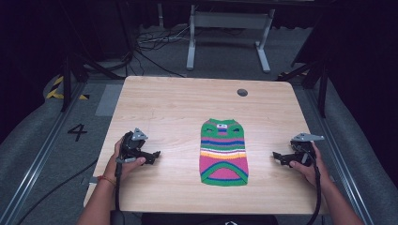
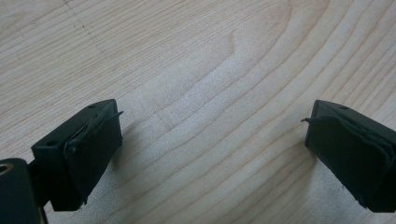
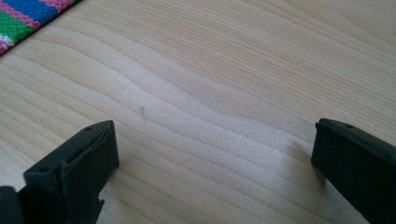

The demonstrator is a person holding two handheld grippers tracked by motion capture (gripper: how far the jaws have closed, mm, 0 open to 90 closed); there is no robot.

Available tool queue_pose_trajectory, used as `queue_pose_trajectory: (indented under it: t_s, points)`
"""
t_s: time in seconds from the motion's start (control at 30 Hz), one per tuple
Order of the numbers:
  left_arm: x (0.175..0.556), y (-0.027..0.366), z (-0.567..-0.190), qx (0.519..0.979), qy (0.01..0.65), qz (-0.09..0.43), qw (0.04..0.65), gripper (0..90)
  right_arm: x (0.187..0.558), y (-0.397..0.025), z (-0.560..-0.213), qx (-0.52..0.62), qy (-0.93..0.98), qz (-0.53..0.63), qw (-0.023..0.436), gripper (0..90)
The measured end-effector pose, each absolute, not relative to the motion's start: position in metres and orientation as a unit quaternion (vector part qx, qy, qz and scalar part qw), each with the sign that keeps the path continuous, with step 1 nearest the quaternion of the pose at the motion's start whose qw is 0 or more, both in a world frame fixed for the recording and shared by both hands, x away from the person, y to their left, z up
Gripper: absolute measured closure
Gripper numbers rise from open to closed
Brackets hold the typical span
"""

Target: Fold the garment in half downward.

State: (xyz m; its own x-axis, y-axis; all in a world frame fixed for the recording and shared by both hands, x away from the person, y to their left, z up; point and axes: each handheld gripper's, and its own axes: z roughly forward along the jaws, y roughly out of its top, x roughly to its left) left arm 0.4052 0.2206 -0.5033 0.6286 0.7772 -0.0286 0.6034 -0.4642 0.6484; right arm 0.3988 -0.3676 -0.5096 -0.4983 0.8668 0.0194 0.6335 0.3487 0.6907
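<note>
**Striped knit waits between open grippers**

On my desk (image 1: 155, 93), the striped knit sweater (image 1: 224, 152) lies flat at centre. Left gripper (image 1: 154, 156) at nine o'clock, right gripper (image 1: 278, 157) at three, jaws wide, empty. Pinching one layer could bunch it crooked.

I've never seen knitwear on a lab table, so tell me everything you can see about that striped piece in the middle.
The striped knit piece looks like a small sleeveless sweater of knitted yarn, lying flat on the wooden table. It has green bands at both ends, with blue, pink, white, yellow and orange stripes between, and a small pale label near the far end. It lies lengthwise away from the person. Neither gripper touches it; one edge shows in the right gripper view.
</note>
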Motion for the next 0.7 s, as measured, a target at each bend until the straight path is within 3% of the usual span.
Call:
queue_pose_trajectory:
  t_s: [0.47,0.7]
  points:
    - [0.405,0.221,-0.503,0.847,0.406,0.134,0.315,4.2,0.399,-0.371,-0.510,0.453,0.810,0.331,0.172,0.9]
    - [0.407,0.218,-0.499,0.850,0.396,0.132,0.323,18.6,0.396,-0.379,-0.507,0.448,0.805,0.346,0.175,18.2]
